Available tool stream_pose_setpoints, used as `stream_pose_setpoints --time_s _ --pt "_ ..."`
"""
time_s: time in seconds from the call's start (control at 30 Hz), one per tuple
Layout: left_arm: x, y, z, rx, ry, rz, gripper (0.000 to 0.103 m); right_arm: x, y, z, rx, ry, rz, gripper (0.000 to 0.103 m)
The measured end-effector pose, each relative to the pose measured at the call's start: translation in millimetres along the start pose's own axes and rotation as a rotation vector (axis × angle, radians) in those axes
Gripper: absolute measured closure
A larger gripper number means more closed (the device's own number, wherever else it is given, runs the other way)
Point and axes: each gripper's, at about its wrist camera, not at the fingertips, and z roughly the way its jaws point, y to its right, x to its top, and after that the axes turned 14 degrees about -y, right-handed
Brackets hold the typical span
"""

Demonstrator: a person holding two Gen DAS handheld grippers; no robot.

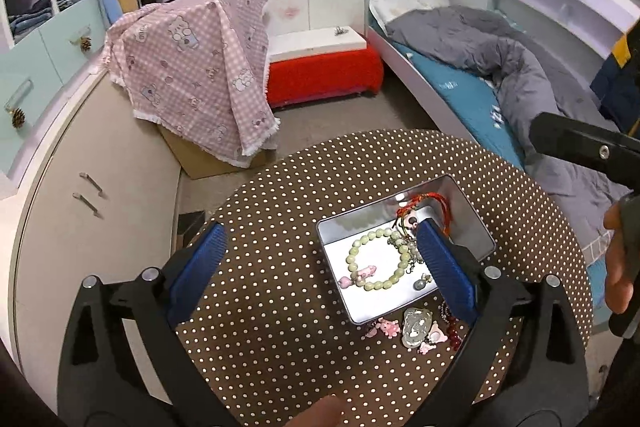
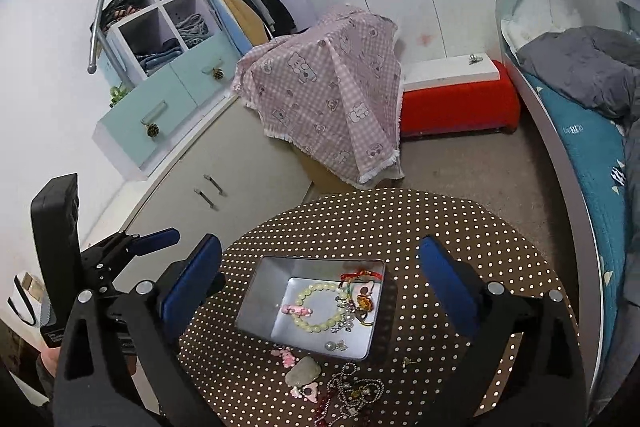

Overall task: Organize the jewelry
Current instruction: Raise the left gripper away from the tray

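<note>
Jewelry sorting looks partly done: a bead bracelet (image 2: pixel 320 307) and red cords lie inside the metal tin (image 2: pixel 256 303), loose charms (image 2: pixel 304 371) wait on the worktop's near edge, both grippers (image 1: pixel 320 263) (image 2: pixel 320 287) released and empty.

A brown tablecloth (image 2: pixel 400 227) with white polka dots is seen under a silver metal tin (image 2: pixel 256 303). Inside the tin, a pale green bead bracelet (image 1: pixel 362 241) with a pink charm is seen, and red cord bracelets (image 1: pixel 438 205) at 1 o'clock of it. Pink charms (image 2: pixel 286 357) and dark red beads (image 2: pixel 322 405) are seen on the cloth at 6 o'clock of the tin. Blue pads are borne by the black left gripper (image 1: pixel 320 267) and black right gripper (image 2: pixel 320 291). A pink gingham cloth (image 1: pixel 192 67) with bear prints is seen at 11 o'clock, a red bench (image 1: pixel 324 73) at 12 o'clock.
</note>
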Motion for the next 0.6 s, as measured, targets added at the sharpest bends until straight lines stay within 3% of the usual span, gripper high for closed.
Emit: stream_pose_setpoints --time_s 0.6 --pt "-52 -12 -84 0.026 0.249 -0.146 0.008 -33 -21 -74 -0.066 0.159 -0.044 0.008"
